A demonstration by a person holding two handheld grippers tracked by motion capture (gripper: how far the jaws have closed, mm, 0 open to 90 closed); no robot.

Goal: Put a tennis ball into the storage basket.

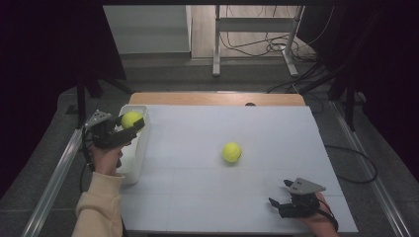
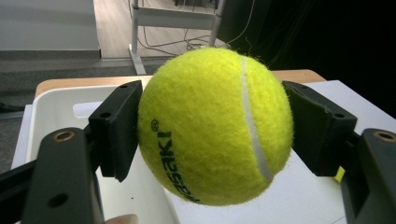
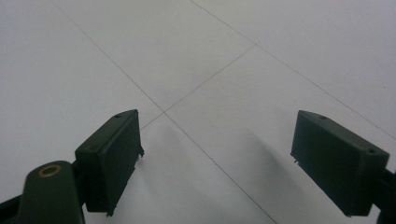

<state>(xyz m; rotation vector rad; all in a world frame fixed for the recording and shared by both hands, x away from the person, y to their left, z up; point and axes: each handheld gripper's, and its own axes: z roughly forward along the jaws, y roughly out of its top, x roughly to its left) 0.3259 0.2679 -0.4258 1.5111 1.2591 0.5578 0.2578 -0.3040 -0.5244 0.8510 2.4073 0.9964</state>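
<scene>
Between left gripper point(image 2: 212, 133) fingers point(image 2: 116, 128) | tennis ball point(image 2: 215, 126) clamped | above bin point(image 1: 133, 148)

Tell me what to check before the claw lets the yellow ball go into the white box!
1. Left claw has the held tennis ball pinched from both sides: ok.
2. Ball is up above the white bin, not down in it: ok.
3. Ball sits right over the bin's opening: cannot tell; in the high view it hangs near the far end.
4. Room inside the bin: ok, the part that shows looks bare.
5. Right claw is open, holds nothing and rests far from the bin: ok.
6. Second tennis ball lies on the white table, out of the way: ok.
</scene>
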